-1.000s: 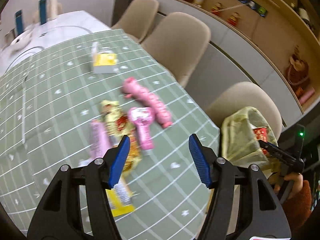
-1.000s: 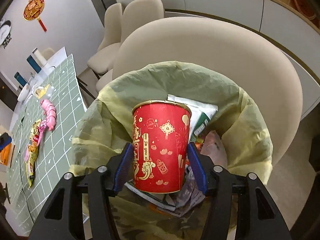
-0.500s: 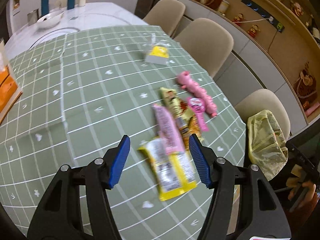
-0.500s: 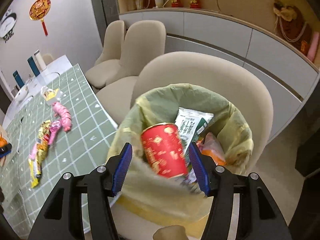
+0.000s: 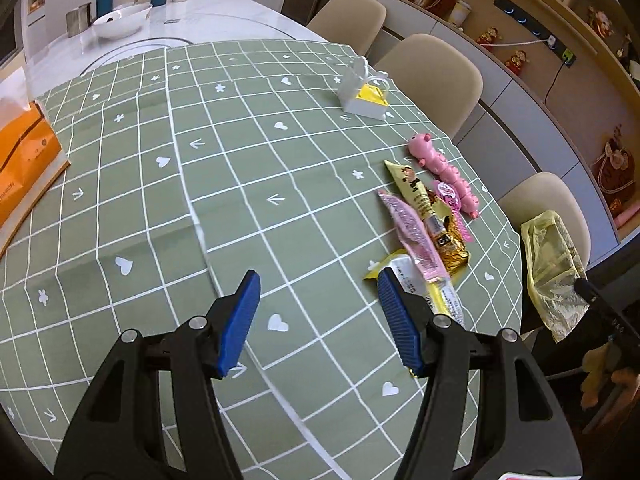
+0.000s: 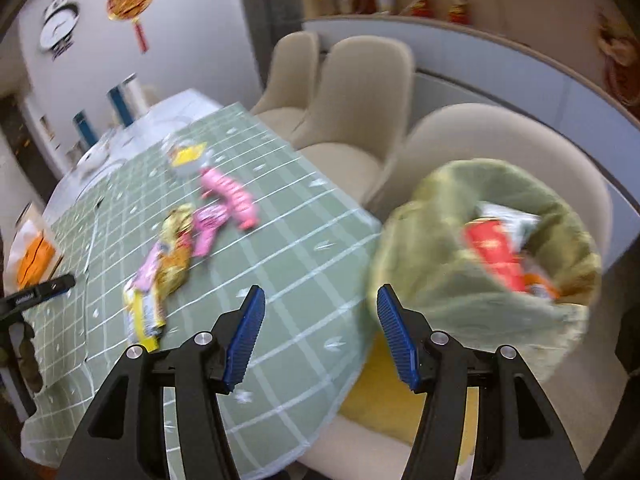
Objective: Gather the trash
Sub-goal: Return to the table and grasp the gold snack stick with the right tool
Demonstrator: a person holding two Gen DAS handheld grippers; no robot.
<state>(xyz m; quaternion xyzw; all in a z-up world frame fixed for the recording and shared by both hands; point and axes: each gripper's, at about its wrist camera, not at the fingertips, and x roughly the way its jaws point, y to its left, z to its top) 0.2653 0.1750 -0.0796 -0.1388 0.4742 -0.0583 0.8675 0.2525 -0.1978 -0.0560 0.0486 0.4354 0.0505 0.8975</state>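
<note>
The tabletop [image 5: 248, 184] wears a sage-green cloth gridded in white, dotted with white hearts, stars and arrows. On it lie a pink wrapper [image 5: 414, 236], a gold wrapper [image 5: 420, 196], a yellow-and-white packet [image 5: 442, 294] and a pink toy [image 5: 444, 172]. The bin bag [image 6: 444, 280] is pale yellow-green, holding a red cup [image 6: 494, 254].

On the table [image 5: 248, 184], the wrappers [image 5: 424, 236] lie clustered near its edge. The toy [image 5: 444, 172] touches them on the far side, the small box [image 5: 366, 98] farther behind. The trash bag [image 6: 484, 264] sits beside the table on a chair [image 6: 516, 136], holding a cup [image 6: 496, 254].
</note>
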